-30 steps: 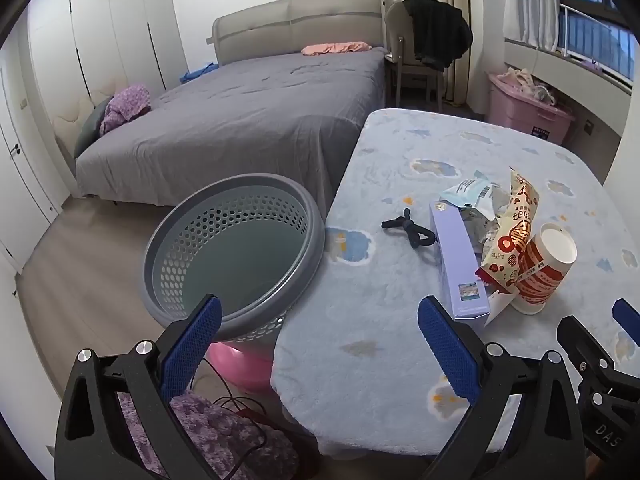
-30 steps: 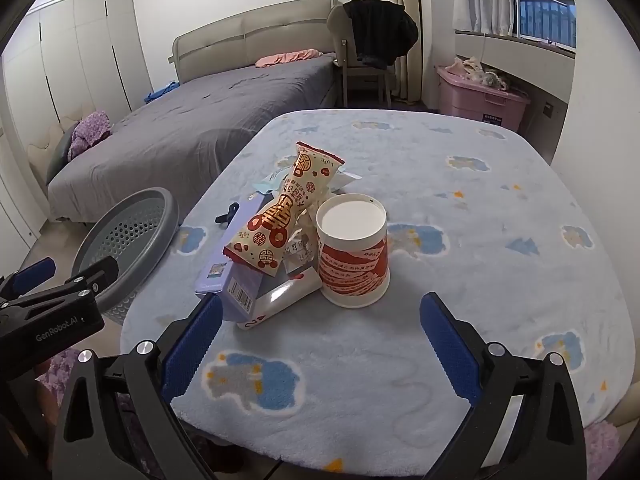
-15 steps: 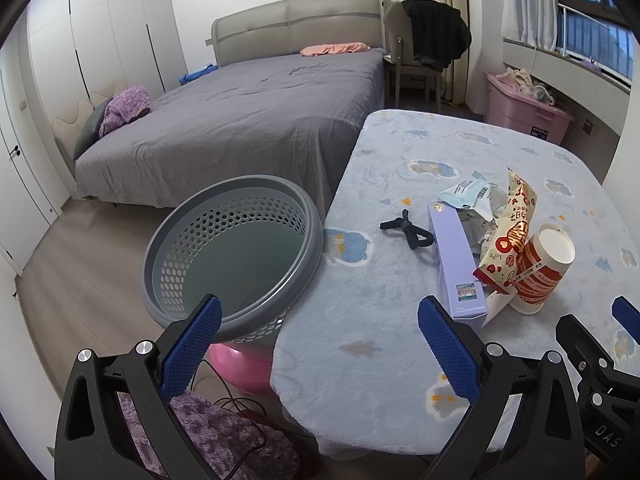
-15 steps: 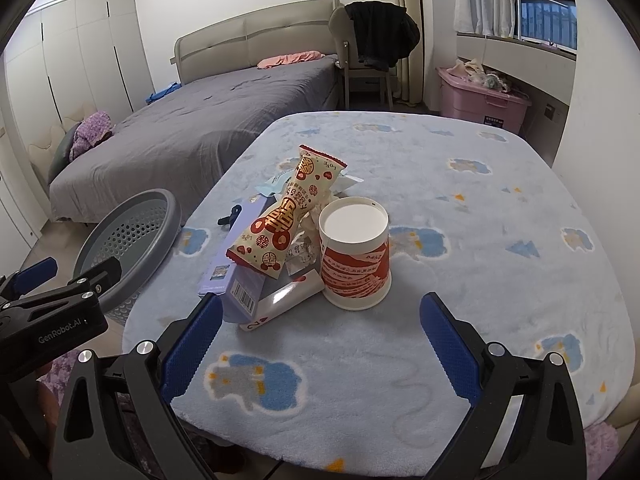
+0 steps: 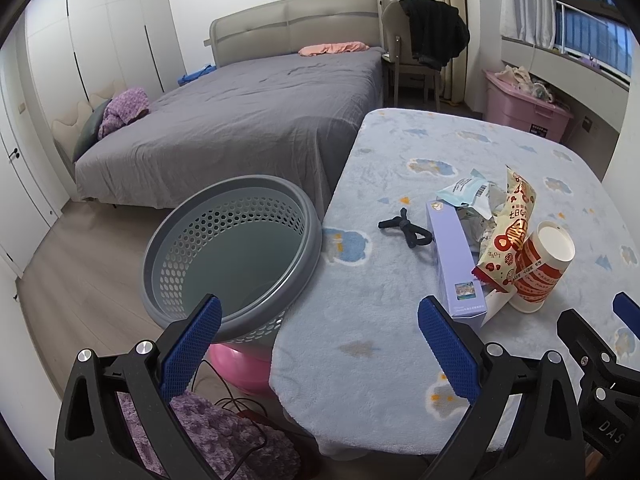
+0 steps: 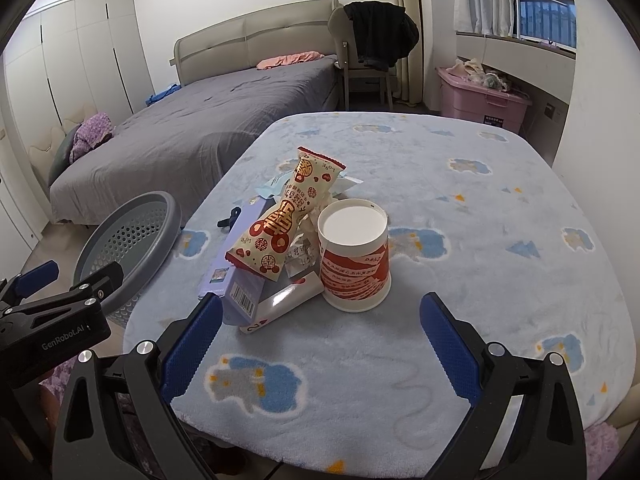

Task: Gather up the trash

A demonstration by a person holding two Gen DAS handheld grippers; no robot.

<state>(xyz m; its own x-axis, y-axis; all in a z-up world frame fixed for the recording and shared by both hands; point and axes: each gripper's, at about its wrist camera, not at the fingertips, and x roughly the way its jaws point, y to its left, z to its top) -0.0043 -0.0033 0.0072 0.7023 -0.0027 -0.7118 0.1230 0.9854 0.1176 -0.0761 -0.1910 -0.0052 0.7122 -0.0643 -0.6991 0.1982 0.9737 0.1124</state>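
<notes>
Little has moved since the earlier frames: both views have crept slightly nearer the pile. Desk (image 6: 480, 240) carries the trash at centre-left. Grey basket (image 5: 236, 256) sits left of it, empty, rim just beside the desk edge. Left hand-held gripper (image 5: 320, 344) wide, holding nothing; right hand-held gripper (image 6: 320, 340) likewise wide. Paper cup (image 6: 354, 256) upright, snack wrapper (image 6: 284, 220) leaning over the purple box (image 6: 236, 280). Risk: lifting the cup could topple the wrapper stack.
</notes>
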